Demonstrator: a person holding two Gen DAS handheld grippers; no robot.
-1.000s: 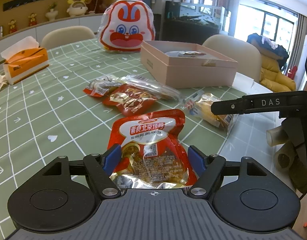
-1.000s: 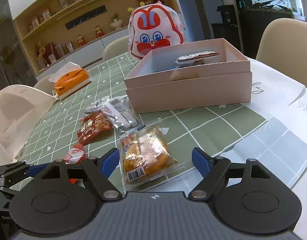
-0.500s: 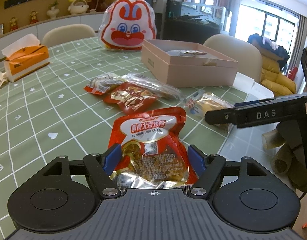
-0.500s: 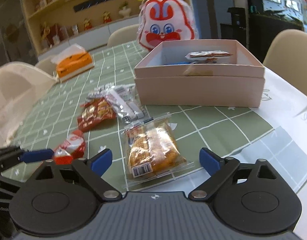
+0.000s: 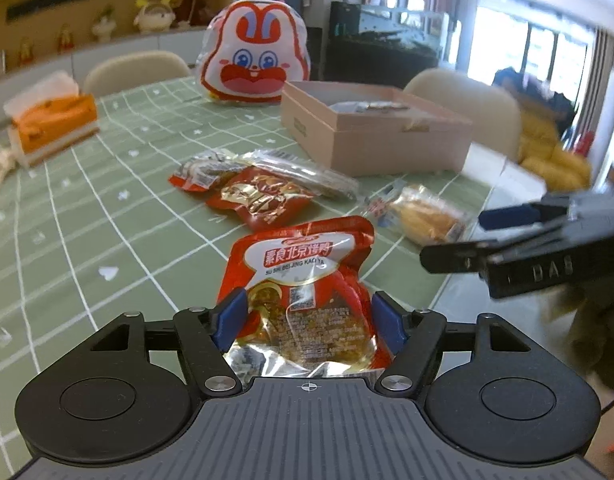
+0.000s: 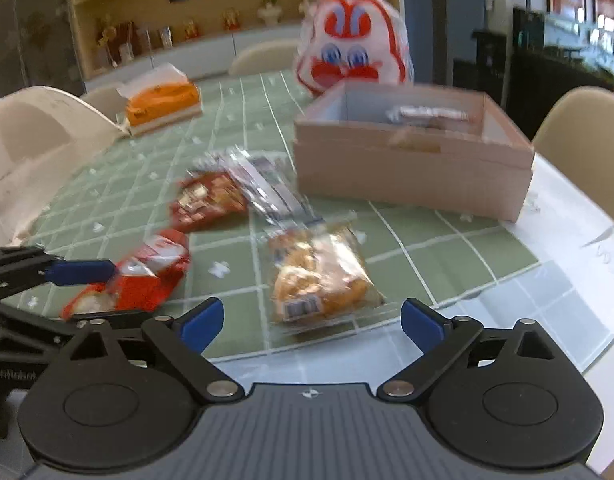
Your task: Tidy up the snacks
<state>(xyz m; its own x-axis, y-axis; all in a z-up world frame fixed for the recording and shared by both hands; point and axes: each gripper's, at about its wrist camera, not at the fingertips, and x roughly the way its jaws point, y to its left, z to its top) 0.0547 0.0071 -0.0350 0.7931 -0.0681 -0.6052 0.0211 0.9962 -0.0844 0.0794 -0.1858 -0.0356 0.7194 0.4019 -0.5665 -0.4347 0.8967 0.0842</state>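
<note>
My left gripper [image 5: 309,322] is open, its blue pads on either side of the near end of a red roast-duck snack pack [image 5: 303,276] that lies on the green checked tablecloth; it also shows in the right wrist view [image 6: 135,280]. My right gripper [image 6: 311,322] is open and empty, just short of a clear bag of yellow pastry [image 6: 319,276], which the left wrist view [image 5: 423,218] also shows. A pink open box [image 6: 411,160] holding a few snacks stands beyond.
A small red snack pack [image 5: 263,200] and a clear wrapped pack [image 5: 303,174] lie mid-table. A rabbit-shaped bag [image 5: 255,52] stands at the back, an orange tissue box [image 5: 53,122] at the far left. Chairs ring the table. White paper [image 6: 579,240] lies right.
The right gripper has swung left and slightly forward, and its jaws have widened. The left gripper stays about the red pack with little movement.
</note>
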